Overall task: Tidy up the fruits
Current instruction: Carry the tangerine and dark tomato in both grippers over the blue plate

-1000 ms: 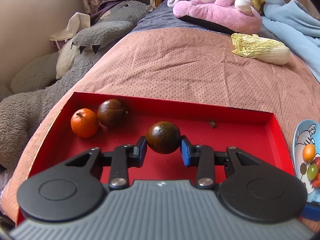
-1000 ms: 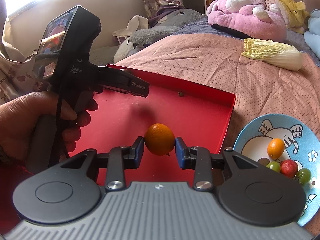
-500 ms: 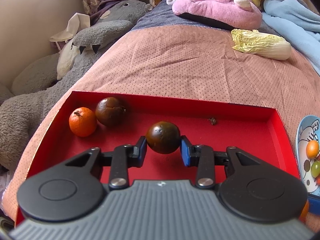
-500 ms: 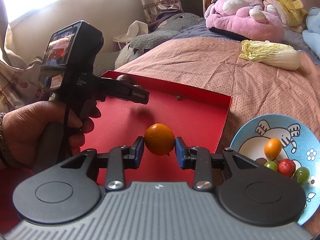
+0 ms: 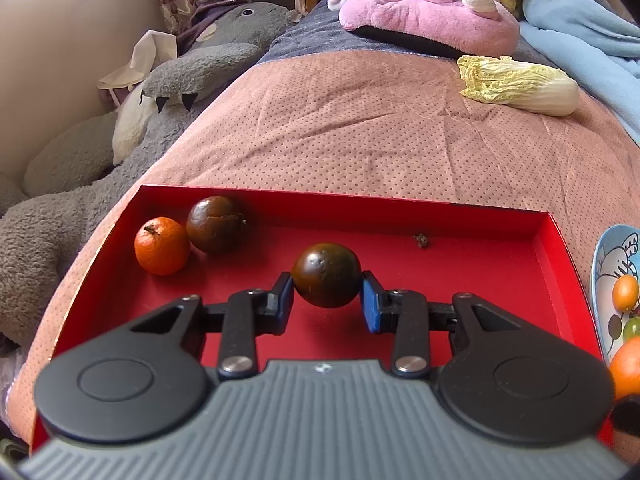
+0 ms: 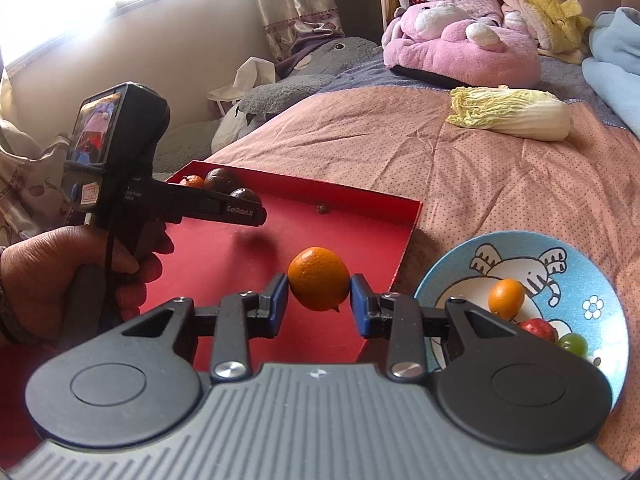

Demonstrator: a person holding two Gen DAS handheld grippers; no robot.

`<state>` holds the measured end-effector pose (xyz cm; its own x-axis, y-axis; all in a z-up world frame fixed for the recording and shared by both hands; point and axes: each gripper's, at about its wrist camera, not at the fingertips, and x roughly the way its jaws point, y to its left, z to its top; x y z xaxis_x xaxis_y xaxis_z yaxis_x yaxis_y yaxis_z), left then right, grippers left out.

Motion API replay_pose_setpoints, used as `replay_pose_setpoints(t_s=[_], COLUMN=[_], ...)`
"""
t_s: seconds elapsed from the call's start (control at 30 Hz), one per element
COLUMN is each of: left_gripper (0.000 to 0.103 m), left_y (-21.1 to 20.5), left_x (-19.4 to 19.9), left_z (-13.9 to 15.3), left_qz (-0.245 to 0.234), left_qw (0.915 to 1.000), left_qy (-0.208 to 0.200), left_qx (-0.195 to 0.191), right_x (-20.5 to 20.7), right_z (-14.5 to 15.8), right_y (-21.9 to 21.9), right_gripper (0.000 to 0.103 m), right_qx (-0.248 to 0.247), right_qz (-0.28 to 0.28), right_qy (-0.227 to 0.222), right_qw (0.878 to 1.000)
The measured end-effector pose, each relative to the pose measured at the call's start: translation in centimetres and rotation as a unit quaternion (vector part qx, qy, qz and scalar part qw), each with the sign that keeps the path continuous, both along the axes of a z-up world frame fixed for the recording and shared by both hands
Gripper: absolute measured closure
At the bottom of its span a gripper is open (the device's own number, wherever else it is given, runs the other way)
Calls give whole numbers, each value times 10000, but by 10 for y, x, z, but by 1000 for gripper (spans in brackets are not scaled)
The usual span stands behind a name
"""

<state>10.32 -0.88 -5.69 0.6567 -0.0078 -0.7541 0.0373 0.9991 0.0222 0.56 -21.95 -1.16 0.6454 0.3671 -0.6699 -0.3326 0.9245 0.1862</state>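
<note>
Pink dotted bedding covers the bed where I am working, with a red tray lying on it and a blue plate with a cartoon elephant just beside the tray's right edge.

My left gripper is clamped on one dark brown round fruit, held above the tray floor. Two more fruits sit in the tray's far left corner, touching each other: one small orange and one cracked dark brown fruit. One tiny dried stem scrap lies near the tray's back wall.

My right gripper is clamped on one orange citrus fruit, held over the tray's right part, near the plate. On the plate I count one small orange fruit, one red fruit and one green grape; my own gripper hides part of the plate, so I cannot tell whether more lie there.

In the right wrist view my left hand grips the handle of the other tool, whose black arm reads "GenRobot.AI". Small white lettering nearer the handle and a sticker are too blurred to read.

Farther up the bed lie one napa cabbage, one pink plush rabbit, one grey plush along the left side, and a light blue blanket.
</note>
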Motion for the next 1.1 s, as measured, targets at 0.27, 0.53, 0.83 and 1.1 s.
replay_pose_setpoints(t_s=[0.27, 0.53, 0.83, 1.1], left_gripper=[64, 64, 64, 64], left_y=[-2, -4, -5, -4], left_x=[-1, -2, -3, -4], left_z=[1, 2, 3, 3], left_qz=[-21, -60, -94, -98], left_qw=[10000, 10000, 9999, 9999], left_qy=[-19, -30, -48, -53], left_qx=[-3, -7, -1, 4], right_x=[0, -5, -5, -2], right_z=[3, 2, -5, -8], right_y=[-36, -72, -99, -115], right_gripper=[64, 64, 64, 64], right_qx=[-46, -159, -262, -313], right_qz=[-395, -788, -1161, -1350], right_qy=[-65, -56, -20, 4], right_qw=[9992, 9968, 9929, 9903])
